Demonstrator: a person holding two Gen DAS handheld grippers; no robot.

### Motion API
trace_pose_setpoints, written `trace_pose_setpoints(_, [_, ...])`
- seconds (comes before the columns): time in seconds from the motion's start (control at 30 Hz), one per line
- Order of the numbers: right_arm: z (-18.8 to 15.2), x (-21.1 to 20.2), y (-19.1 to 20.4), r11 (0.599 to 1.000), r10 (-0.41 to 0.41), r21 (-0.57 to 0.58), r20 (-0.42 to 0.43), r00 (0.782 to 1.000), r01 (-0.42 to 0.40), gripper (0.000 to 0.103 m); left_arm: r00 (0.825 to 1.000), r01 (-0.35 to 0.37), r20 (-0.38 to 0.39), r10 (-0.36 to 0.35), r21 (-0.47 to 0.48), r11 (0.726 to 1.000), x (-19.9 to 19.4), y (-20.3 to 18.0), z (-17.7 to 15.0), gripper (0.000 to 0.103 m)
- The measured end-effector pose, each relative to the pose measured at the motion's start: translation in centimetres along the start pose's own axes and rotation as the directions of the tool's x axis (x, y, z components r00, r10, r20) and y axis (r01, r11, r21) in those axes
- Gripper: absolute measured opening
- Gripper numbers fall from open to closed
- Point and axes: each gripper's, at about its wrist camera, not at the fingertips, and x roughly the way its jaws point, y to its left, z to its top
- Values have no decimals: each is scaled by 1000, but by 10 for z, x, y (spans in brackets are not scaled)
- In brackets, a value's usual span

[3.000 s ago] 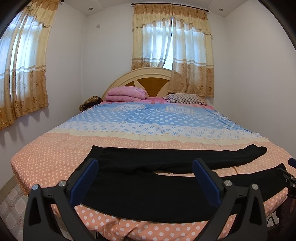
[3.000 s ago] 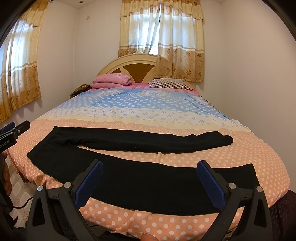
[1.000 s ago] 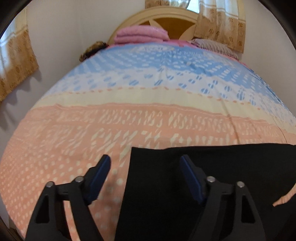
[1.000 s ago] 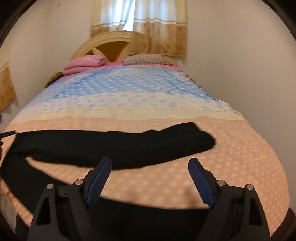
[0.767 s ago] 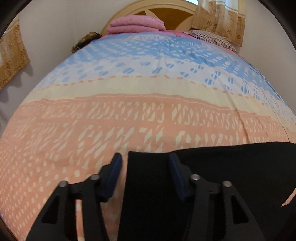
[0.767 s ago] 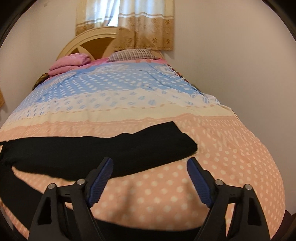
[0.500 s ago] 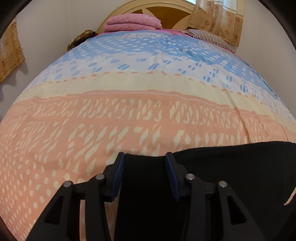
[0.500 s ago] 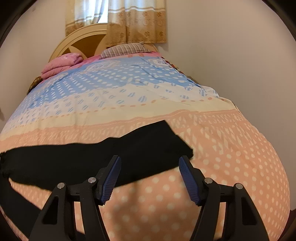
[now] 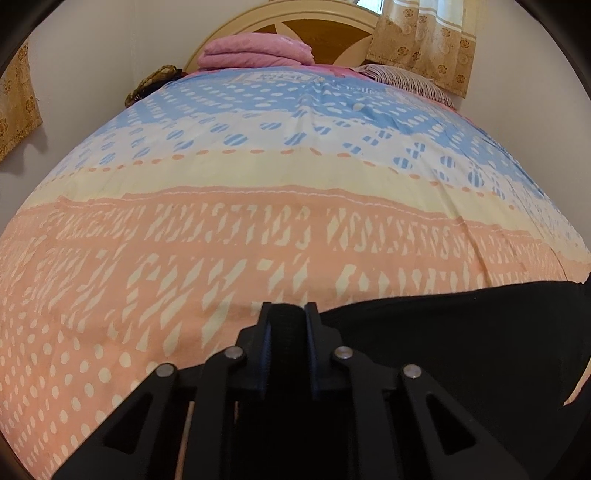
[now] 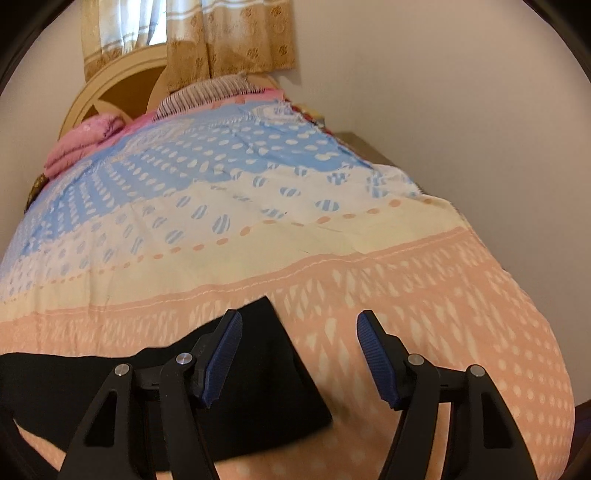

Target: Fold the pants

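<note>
The black pants [image 9: 443, 347] lie flat on the dotted bedspread [image 9: 258, 236]. My left gripper [image 9: 287, 317] is shut on the pants' far corner at the waist end, with black cloth pinched between its blue pads. In the right wrist view the far leg's cuff end [image 10: 266, 373] lies on the peach band of the bedspread [image 10: 424, 295]. My right gripper [image 10: 297, 332] is open low over that cuff, its left finger [image 10: 221, 354] over the cloth and its right finger [image 10: 373, 354] over bare bedspread.
Pink folded blankets [image 9: 255, 51] and a striped pillow [image 9: 406, 79] lie at the wooden headboard [image 9: 314, 27]. Curtains [image 10: 207, 40] hang behind. The wall [image 10: 461, 110] runs close along the bed's right side.
Both grippers came down from above the bed's foot to the pants. The left one closed on the waist corner. The right one narrowed and moved in over the leg cuff.
</note>
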Motion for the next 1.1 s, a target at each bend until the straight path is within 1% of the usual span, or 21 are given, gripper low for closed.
trace_pose_setpoints(0.17, [7, 36, 8, 1000, 20, -17, -60, 998, -21, 66, 1000, -3, -4, 3, 1, 1000, 4, -2, 3, 17])
trace_pose_setpoints(0.23, [7, 49, 12, 999, 33, -28, -98, 995, -36, 66, 1000, -7, -1, 7, 6, 1000, 3, -3, 2, 17])
trace_pose_setpoints(0.33, [4, 62, 17, 998, 12, -59, -127, 992, -20, 66, 1000, -12, -4, 12, 11, 1000, 6, -4, 2, 17])
trace_pose_setpoints(0.37, [3, 62, 18, 998, 12, -63, -128, 992, -20, 62, 1000, -12, -6, 12, 7, 1000, 7, -3, 2, 18])
trace_pose_setpoints(0.4, [3, 61, 19, 997, 21, -67, -127, 992, -30, 52, 1000, -9, -10, 9, 5, 1000, 8, -3, 3, 19])
trace_pose_setpoints(0.43, [2, 60, 19, 997, 39, -68, -130, 991, -48, 28, 1000, -10, -19, 10, 6, 1000, 11, -4, 4, 19])
trace_pose_setpoints(0.47, [1, 58, 21, 995, 61, -67, -131, 990, -70, 21, 1000, -12, -24, 12, 9, 1000, 12, -4, 6, 19])
trace_pose_setpoints(0.5, [0, 55, 22, 994, 67, -73, -128, 990, -76, 17, 1000, -16, -27, 16, 14, 1000, 13, -5, 8, 19])
trace_pose_setpoints(0.53, [-1, 53, 23, 993, 70, -83, -126, 990, -81, 7, 999, -24, -28, 24, 28, 999, 12, -9, 9, 19])
trace_pose_setpoints(0.57, [-2, 49, 25, 992, 72, -92, -116, 991, -83, 6, 999, -32, -22, 33, 48, 998, 11, -12, 9, 17])
trace_pose_setpoints(0.63, [-4, 41, 26, 991, 77, -100, -97, 992, -87, 5, 1000, -18, 1, 18, 72, 997, 7, -16, 9, 15])
trace_pose_setpoints(0.77, [-5, 23, 25, 990, 98, -98, -48, 994, -103, 5, 999, -21, 41, 20, 44, 999, -2, -12, 9, 14])
trace_pose_setpoints(0.8, [-5, 16, 25, 989, 100, -102, -31, 995, -103, 5, 999, -18, 49, 16, 35, 999, -4, -10, 9, 14])
trace_pose_setpoints(0.83, [-5, 11, 25, 989, 104, -103, -20, 994, -106, 5, 998, 4, 61, -6, 29, 1000, -7, -8, 9, 14])
trace_pose_setpoints(0.97, [-8, -14, 23, 986, 126, -110, 38, 991, -122, 5, 996, 15, 85, -17, 28, 999, -16, -7, 11, 13])
trace_pose_setpoints(1.1, [-11, -41, 19, 984, 151, -117, 106, 983, -138, 5, 993, 29, 116, -32, 23, 999, -28, -7, 12, 13])
